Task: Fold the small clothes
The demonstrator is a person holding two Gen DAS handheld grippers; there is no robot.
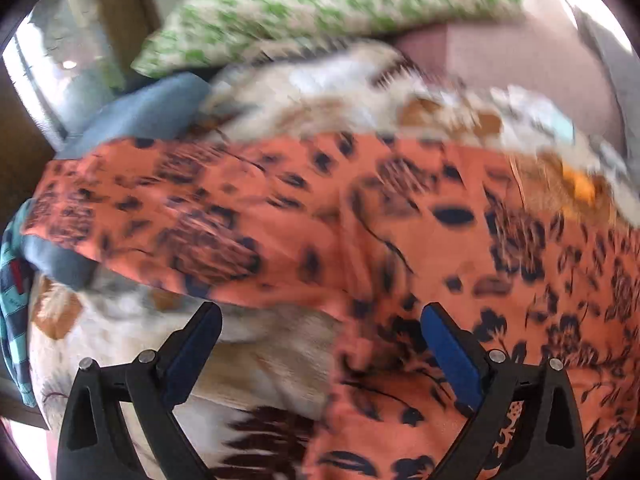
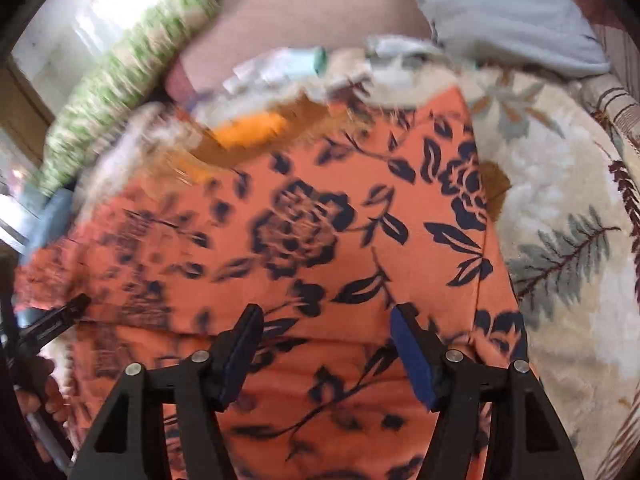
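Orange floral garment [image 1: 360,216] is lying spread across a leaf-print blanket [image 2: 560,240] on the bed, both views blurring. Left tongs [image 1: 320,360] and right tongs [image 2: 324,354] are hovering over it, jaws apart, gripping nothing. Closing here is risking pinching blanket with cloth

My left gripper [image 1: 320,356] and my right gripper [image 2: 326,356] look alike: black plastic fingers [image 2: 236,356] with triangular cut-outs, blue pads [image 1: 452,356] on the inner faces, and round silver screws [image 2: 454,356] at the joints.
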